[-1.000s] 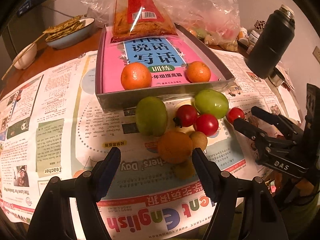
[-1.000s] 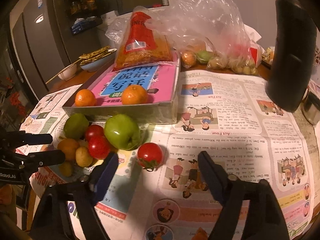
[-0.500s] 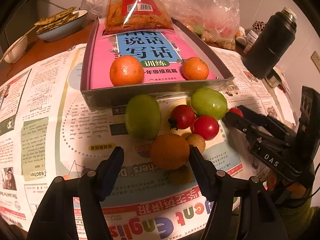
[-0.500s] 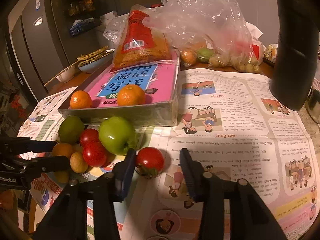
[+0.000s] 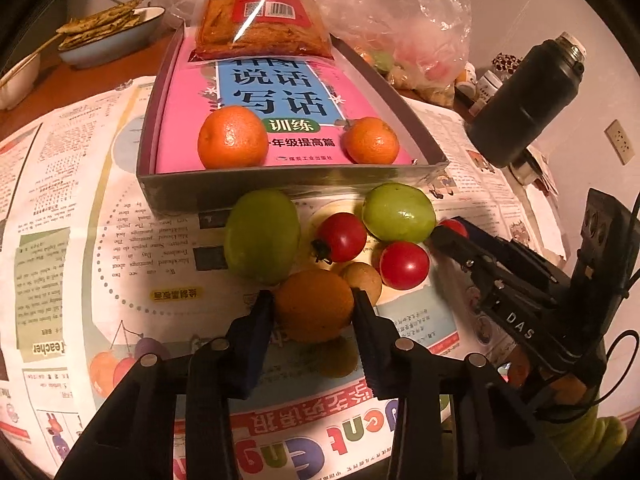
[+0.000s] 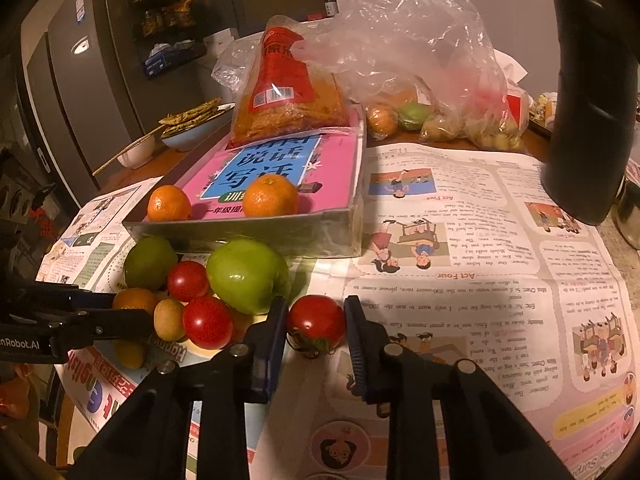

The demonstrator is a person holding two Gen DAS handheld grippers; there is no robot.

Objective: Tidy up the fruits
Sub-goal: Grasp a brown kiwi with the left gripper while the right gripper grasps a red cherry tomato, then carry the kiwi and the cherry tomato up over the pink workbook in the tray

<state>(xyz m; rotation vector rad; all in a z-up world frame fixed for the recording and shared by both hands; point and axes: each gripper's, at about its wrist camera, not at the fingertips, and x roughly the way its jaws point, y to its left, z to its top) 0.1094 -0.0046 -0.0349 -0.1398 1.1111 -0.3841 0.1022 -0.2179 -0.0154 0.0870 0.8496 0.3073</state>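
Left claw [image 5: 314, 306] clamped on a dull orange fruit [image 5: 314, 304], jaws just closed in, pads against both flanks at 9 and 3 o'clock. Right claw [image 6: 316, 320] clamped on a tomato [image 6: 316, 322], jaws likewise just closed, pads pressed to its sides. All set on a desk [image 5: 24, 120] under newspaper [image 5: 80, 240]. Around the orange fruit in the left wrist view: green fruit [image 5: 262, 236] at 11 o'clock, touching or nearly so; small brown fruit [image 5: 362, 278] touching at 2 o'clock; two more tomatoes [image 5: 340, 237] [image 5: 404, 265] beyond, and a second green fruit [image 5: 400, 212] at 1 o'clock from them. Another small dull fruit [image 5: 336, 358] just below the held one, between the claw's fingers. Gray tray [image 5: 280, 188] at 12 o'clock behind the pile, holding a pink book [image 5: 192, 80] with two mandarins [image 5: 233, 137] [image 5: 371, 140] on its near edge and a red snack bag [image 5: 264, 8] on its far end. Plastic bag [image 6: 420, 60] with more fruit behind the tray. Black flask [image 5: 524, 100] at 2 o'clock. Blue bowl [image 5: 112, 44] at 10 o'clock. In the right wrist view, held tomato apart from the pile, at 3 o'clock of it.
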